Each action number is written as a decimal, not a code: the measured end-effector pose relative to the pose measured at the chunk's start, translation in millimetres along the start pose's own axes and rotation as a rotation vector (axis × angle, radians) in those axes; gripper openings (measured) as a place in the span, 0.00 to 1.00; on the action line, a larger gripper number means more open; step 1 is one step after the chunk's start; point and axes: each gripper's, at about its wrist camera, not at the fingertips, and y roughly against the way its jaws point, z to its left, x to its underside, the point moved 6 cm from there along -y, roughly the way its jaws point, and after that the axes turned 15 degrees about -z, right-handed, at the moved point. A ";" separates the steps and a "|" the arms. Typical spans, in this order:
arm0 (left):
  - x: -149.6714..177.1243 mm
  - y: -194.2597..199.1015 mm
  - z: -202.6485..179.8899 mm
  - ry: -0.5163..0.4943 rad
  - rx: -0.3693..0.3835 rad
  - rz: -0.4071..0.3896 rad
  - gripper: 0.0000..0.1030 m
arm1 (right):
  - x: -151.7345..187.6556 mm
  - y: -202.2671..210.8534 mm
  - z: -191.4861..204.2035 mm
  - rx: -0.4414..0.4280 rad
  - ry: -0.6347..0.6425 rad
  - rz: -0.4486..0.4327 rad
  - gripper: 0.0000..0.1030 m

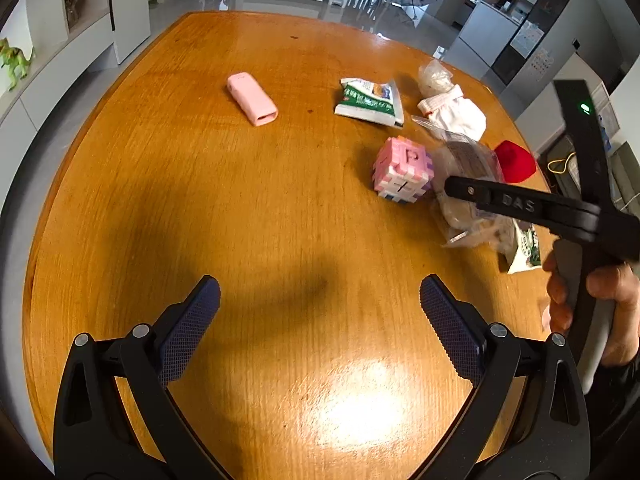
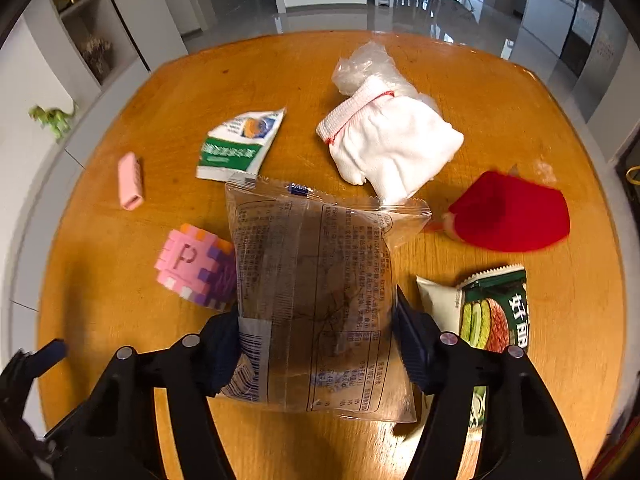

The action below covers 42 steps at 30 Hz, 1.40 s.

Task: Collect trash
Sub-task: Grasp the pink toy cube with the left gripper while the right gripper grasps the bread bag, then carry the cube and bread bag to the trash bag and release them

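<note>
Left wrist view
Left gripper [image 1: 320,300]: jaws spread wide, nothing between them, above bare wooden table [image 1: 200,208].
Right gripper [image 1: 472,192]: enters from the right, over the clear wrapper [image 1: 468,184]; jaw state cannot be told here.
Pink case [image 1: 252,98]: well apart, toward the far side.
Torn green-and-white packet [image 1: 370,102]: near the white cloth [image 1: 454,110].

Right wrist view
Right gripper [image 2: 318,344]: closed on the clear plastic wrapper [image 2: 316,288], one pad on each side edge.
Pink block cube [image 2: 196,268]: just beside the wrapper's left edge.
Green snack packet [image 2: 494,308]: right of the gripper.
Red item [image 2: 512,212]: on the table, beyond that packet.
Crumpled clear bag [image 2: 364,66]: touching the white cloth [image 2: 392,144].
</note>
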 end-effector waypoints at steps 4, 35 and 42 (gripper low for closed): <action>-19.7 -17.0 -16.0 -0.025 0.008 -0.011 0.94 | -2.2 26.2 -16.2 -0.014 -0.045 -0.048 0.65; -0.4 19.1 16.2 -0.077 -0.013 -0.102 0.39 | 49.1 90.7 29.6 -0.115 0.004 -0.077 0.66; 47.1 97.7 75.8 0.007 -0.079 -0.176 0.39 | 103.7 111.9 108.8 -0.253 0.084 -0.052 0.66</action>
